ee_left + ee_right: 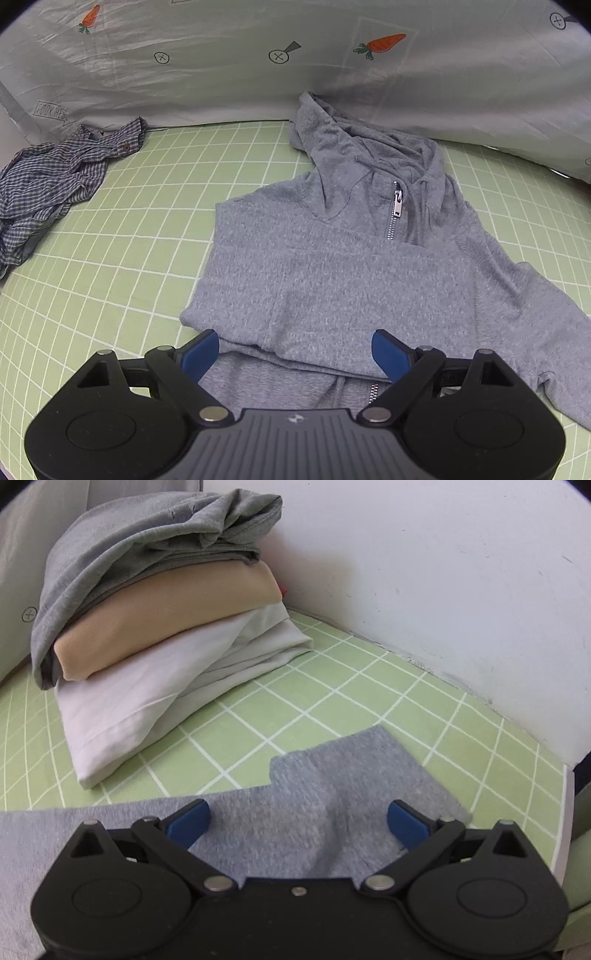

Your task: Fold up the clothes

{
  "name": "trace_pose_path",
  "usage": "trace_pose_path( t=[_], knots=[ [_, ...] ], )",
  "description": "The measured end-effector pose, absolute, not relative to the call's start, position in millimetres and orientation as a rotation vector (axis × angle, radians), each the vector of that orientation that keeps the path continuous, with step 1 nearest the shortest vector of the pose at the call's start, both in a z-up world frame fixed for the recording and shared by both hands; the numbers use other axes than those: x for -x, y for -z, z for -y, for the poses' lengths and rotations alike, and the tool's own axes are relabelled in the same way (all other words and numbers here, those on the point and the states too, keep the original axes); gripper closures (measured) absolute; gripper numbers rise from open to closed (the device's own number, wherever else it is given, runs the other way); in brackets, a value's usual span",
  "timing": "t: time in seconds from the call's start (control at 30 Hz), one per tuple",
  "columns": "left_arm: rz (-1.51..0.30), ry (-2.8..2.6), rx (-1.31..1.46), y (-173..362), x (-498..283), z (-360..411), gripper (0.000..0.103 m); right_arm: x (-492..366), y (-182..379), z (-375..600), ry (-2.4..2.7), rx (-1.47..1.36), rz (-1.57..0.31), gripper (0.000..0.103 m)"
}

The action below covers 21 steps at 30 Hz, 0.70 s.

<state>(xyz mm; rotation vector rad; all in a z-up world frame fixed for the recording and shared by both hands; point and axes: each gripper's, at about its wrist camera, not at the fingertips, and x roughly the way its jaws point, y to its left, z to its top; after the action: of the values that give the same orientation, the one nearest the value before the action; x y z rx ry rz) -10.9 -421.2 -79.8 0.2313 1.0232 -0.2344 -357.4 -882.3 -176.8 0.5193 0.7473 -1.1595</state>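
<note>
Left tool [295, 350] spread wide above grey hoodie [332, 266], empty | right tool [298, 821] wide apart over its sleeve [332, 794], empty

This is a bedroom in a home. The work surface is a bed covered with a green sheet [140, 236] printed in a white grid, and a grey duvet [221, 74] patterned with carrots lies bunched along its far edge. A stack of folded clothes [159, 635] sits in the corner against a plain, scuffed white wall [443, 572].
</note>
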Motion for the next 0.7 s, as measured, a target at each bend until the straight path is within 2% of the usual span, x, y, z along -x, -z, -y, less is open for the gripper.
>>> trace_pose_path(
  t=[0.07,0.1,0.17,0.2,0.23,0.43,0.7],
  knots=[
    [-1.013,0.248,-0.222,73.9,15.3,418.7,0.013,357.4,176.3,880.5,1.139,-0.516,-0.748,0.001],
    [-1.005,0.256,-0.216,70.3,18.1,416.7,0.013,356.7,173.4,877.8,1.116,-0.501,-0.747,0.011],
    [-0.992,0.272,-0.205,63.3,23.3,412.4,0.013,355.2,167.4,872.3,1.07,-0.47,-0.743,0.045],
    [-0.986,0.28,-0.203,60.1,25.0,409.3,0.013,355.6,161.9,869.1,1.058,-0.484,-0.726,0.081],
    [-0.98,0.289,-0.201,57.0,26.7,406.2,0.013,356.0,156.2,865.8,1.047,-0.498,-0.708,0.095],
    [-0.934,0.299,-0.211,34.6,32.5,379.3,0.013,358.4,122.6,846.4,0.978,-0.581,-0.602,0.096],
    [-0.91,0.304,-0.194,23.0,40.3,333.4,0.013,322.9,85.6,764.8,0.786,-0.631,-0.467,0.096]
  ],
)
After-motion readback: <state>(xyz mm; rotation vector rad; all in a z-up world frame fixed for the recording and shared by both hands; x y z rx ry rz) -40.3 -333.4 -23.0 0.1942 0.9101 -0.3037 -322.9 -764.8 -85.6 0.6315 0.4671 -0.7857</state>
